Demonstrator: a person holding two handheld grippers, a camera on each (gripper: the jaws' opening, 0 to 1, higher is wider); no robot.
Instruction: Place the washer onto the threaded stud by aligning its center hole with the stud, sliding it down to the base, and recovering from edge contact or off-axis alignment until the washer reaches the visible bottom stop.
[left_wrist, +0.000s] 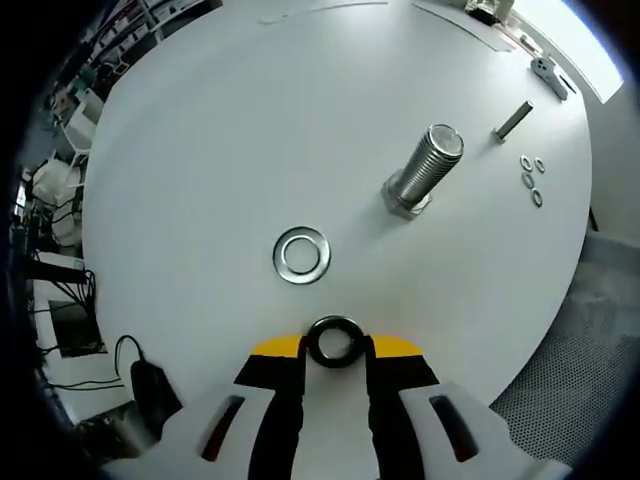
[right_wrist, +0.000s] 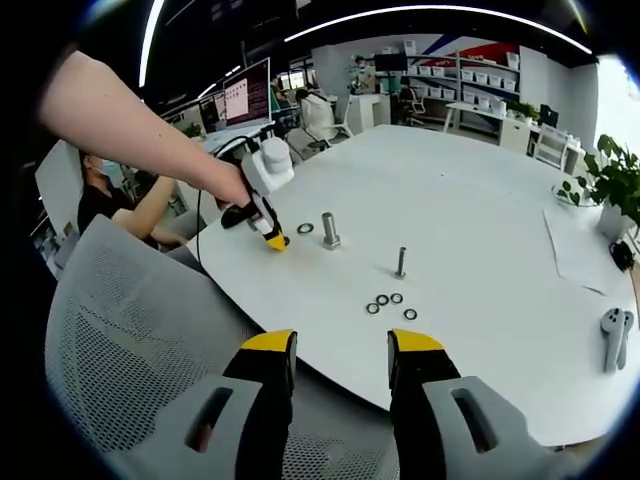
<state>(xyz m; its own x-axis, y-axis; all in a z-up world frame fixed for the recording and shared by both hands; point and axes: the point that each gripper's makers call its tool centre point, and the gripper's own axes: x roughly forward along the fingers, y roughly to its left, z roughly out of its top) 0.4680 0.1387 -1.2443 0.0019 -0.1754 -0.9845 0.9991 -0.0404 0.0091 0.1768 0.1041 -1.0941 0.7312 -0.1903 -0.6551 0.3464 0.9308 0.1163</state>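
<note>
Left gripper view | left claw grips dark washer | right claw wide | no legible writing

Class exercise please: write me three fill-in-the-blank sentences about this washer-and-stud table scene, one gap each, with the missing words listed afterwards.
1. The left gripper grips a dark ____ between its yellow-tipped jaws.
2. A silver washer lies flat on the white ____, apart from the large threaded stud.
3. The right gripper holds nothing; its jaws stand ____.

Missing words: ring; table; open
</note>
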